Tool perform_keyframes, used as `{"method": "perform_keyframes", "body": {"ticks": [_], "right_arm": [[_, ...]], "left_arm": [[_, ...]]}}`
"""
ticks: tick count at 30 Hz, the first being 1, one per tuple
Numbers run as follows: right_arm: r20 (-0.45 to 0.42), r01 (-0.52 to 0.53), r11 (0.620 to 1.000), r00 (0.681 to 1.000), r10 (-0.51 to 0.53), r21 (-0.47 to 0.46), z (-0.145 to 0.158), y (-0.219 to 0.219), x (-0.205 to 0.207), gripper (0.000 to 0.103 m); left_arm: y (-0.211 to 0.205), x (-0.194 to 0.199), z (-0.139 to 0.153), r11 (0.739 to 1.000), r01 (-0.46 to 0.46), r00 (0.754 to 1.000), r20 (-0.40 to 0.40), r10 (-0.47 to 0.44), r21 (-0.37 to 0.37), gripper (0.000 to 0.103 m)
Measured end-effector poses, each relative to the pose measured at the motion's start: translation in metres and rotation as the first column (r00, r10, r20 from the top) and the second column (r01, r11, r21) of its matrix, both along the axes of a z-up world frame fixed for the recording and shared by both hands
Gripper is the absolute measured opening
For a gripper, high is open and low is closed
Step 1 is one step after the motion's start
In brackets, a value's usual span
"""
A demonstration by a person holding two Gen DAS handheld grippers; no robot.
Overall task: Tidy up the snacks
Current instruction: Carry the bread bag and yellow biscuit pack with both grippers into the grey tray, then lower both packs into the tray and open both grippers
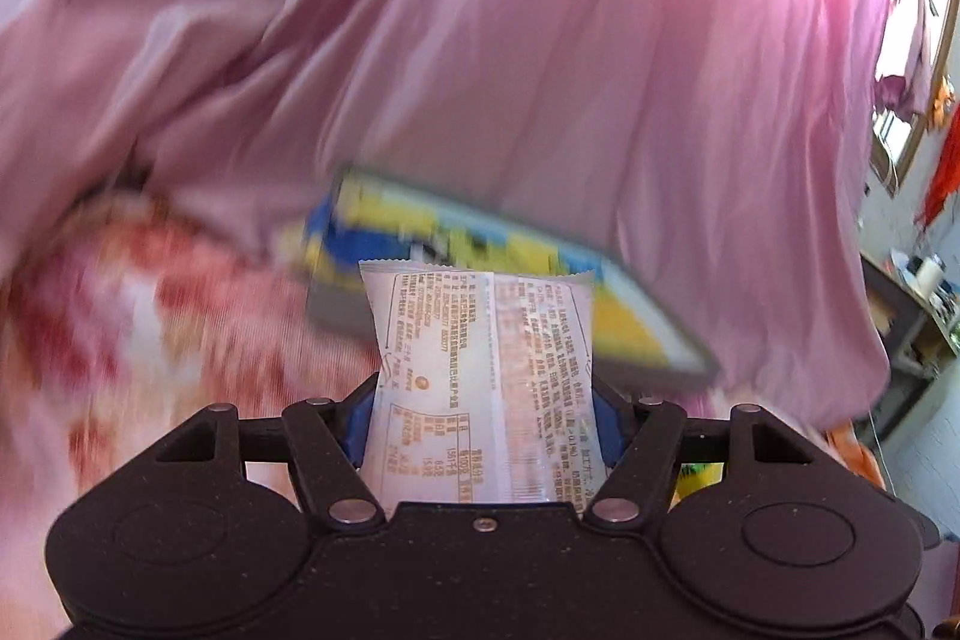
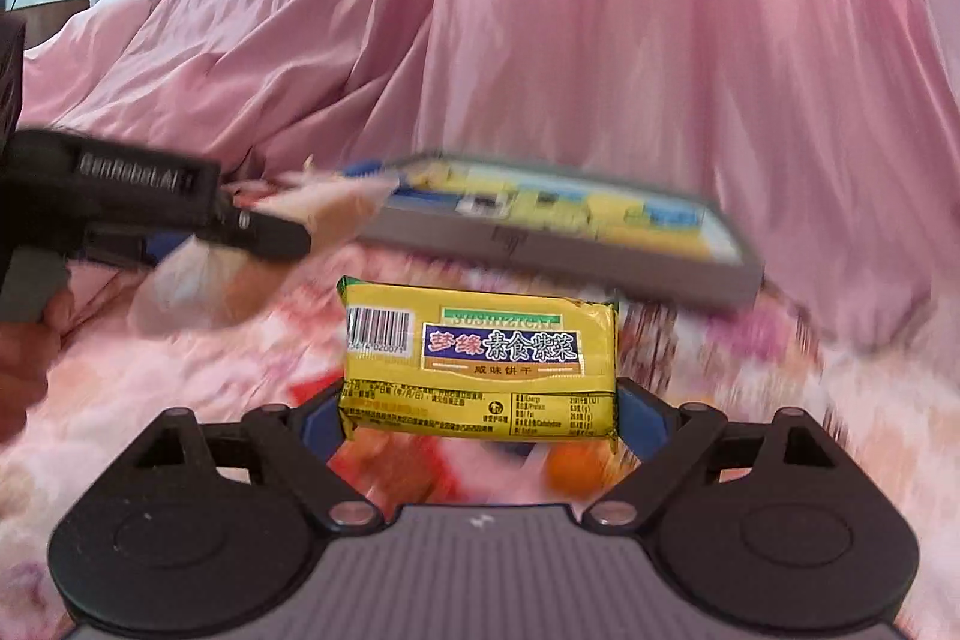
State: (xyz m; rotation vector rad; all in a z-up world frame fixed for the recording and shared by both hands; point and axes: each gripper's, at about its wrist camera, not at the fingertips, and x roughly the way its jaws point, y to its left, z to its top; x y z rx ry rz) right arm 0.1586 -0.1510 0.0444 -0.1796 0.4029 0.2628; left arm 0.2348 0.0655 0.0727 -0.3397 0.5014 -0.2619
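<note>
**Both grippers holding snack packets before a shallow tray**

Between the blue pads of the left gripper (image 1: 483, 418), a white snack packet (image 1: 480, 376) is standing upright, printed back facing the camera, its crimped top edge rising above the fingers; the jaws are clamped against its two sides. Just beyond that packet, a shallow grey tray (image 1: 654, 334) with a yellow-and-blue printed floor is lying tilted on the floral bedding (image 1: 150, 310), blurred by motion. Behind the tray, pink fabric (image 1: 540, 40) is hanging in folds.

Ahead of the right wrist camera, the right gripper (image 2: 480, 418) is squeezing a yellow biscuit packet (image 2: 480, 364) crosswise, barcode to the left, label readable. Further forward, the same grey tray (image 2: 540, 250) is sitting on the bedding, apart from the yellow packet. Off to the left of the right gripper, the left gripper (image 2: 336, 220) is reaching toward the tray's near-left corner with its pale packet (image 2: 324, 202), heavily blurred. An orange round object (image 2: 570, 466) is showing below the yellow packet, too blurred to identify.
</note>
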Motion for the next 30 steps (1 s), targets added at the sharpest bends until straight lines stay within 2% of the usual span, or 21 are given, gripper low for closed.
{"method": "perform_keyframes", "body": {"ticks": [3,7,14,21,29,30], "right_arm": [[0.031,0.003,1.000,1.000,-0.003,-0.019,0.017,-0.002,0.031,0.092],[0.051,0.018,1.000,0.999,-0.017,-0.016,0.036,-0.002,0.081,0.092],[0.033,0.067,0.997,0.997,-0.068,0.033,0.038,-0.007,0.159,0.092],[-0.053,0.097,0.994,0.994,-0.095,0.049,0.016,-0.006,0.213,0.092],[-0.115,0.108,0.993,0.988,-0.103,0.039,0.002,-0.010,0.232,0.096],[-0.120,0.107,0.994,0.988,-0.103,0.033,0.001,-0.010,0.233,0.097]], "left_arm": [[-0.002,0.038,0.017,1.000,-0.017,0.999,0.040,0.017,-0.004,0.069],[-0.005,0.085,0.022,0.999,-0.047,0.998,0.045,0.047,0.004,0.069],[-0.001,0.143,0.002,0.994,-0.108,0.994,-0.028,0.108,0.002,0.069],[-0.014,0.169,-0.015,0.992,-0.103,0.991,-0.076,0.109,0.076,0.069],[-0.023,0.181,-0.020,0.988,-0.091,0.989,-0.106,0.104,0.124,0.073],[-0.023,0.179,-0.020,0.987,-0.091,0.990,-0.097,0.104,0.129,0.077]]}}
